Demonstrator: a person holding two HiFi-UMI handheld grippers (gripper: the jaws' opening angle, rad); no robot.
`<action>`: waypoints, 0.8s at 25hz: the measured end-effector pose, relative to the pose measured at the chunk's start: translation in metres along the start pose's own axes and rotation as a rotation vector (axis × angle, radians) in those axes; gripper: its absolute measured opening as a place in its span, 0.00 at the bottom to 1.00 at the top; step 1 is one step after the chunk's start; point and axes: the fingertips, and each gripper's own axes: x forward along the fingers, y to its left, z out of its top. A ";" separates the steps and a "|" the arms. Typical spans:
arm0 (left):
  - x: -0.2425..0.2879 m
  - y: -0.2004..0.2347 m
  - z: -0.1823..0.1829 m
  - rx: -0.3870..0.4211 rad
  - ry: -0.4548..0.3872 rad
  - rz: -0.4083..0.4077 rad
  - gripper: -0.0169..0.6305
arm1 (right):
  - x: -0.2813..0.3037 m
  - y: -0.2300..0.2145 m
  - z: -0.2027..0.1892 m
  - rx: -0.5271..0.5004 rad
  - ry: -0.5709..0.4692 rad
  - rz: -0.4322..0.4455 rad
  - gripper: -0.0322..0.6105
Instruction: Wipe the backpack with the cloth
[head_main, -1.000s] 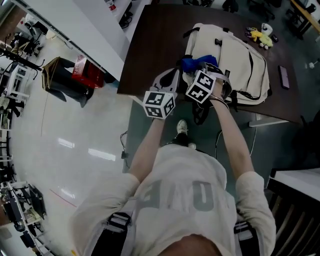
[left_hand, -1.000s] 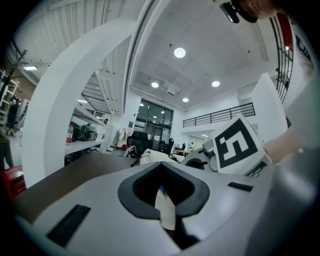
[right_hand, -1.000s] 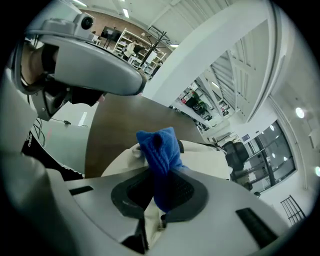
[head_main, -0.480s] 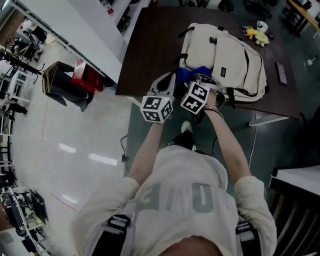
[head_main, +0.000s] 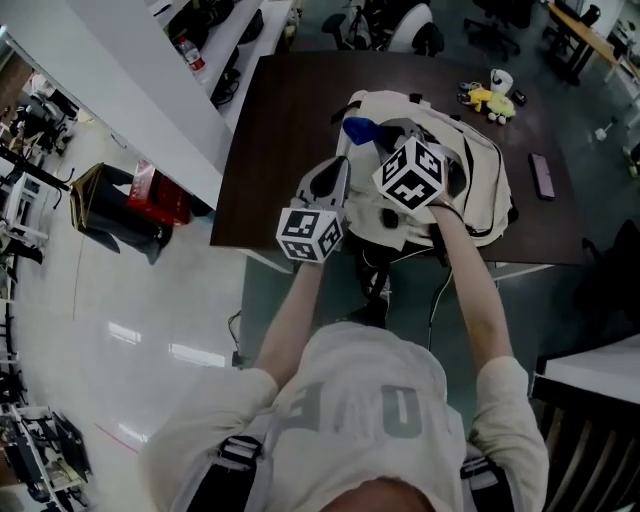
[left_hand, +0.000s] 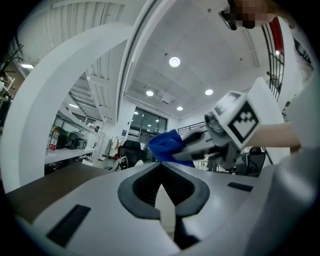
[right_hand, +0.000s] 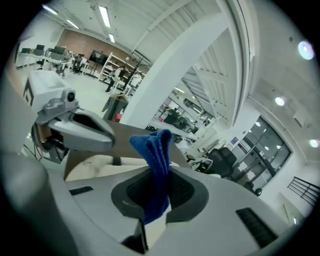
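A cream backpack (head_main: 470, 170) lies on the dark brown table (head_main: 290, 120). My right gripper (head_main: 378, 132) is shut on a blue cloth (head_main: 360, 129), which it holds in the air over the backpack's far left part. In the right gripper view the cloth (right_hand: 157, 155) stands up out of the closed jaws, with the backpack (right_hand: 97, 162) below. My left gripper (head_main: 338, 165) hovers near the table's front edge, left of the backpack, its jaws shut on nothing (left_hand: 161, 170). In the left gripper view, the cloth (left_hand: 167, 145) and the right gripper (left_hand: 187, 150) show ahead.
A yellow toy (head_main: 487, 98) and a dark phone (head_main: 541, 176) lie on the table's right side. Left of the table runs a long white counter (head_main: 130, 80), with a red bag (head_main: 150, 185) on the floor. Office chairs (head_main: 410, 25) stand behind the table.
The right gripper has risen with the blue cloth, from the backpack's near edge to above its far left part. The left gripper has moved forward beside it.
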 end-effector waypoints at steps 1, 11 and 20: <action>0.012 -0.001 0.000 0.009 -0.003 -0.005 0.03 | 0.004 -0.028 -0.004 0.000 0.010 -0.027 0.11; 0.072 0.015 -0.036 0.081 0.099 0.024 0.03 | 0.124 -0.131 -0.128 -0.008 0.288 0.039 0.11; 0.078 0.018 -0.047 0.087 0.119 0.036 0.03 | 0.134 -0.101 -0.136 -0.077 0.272 0.025 0.11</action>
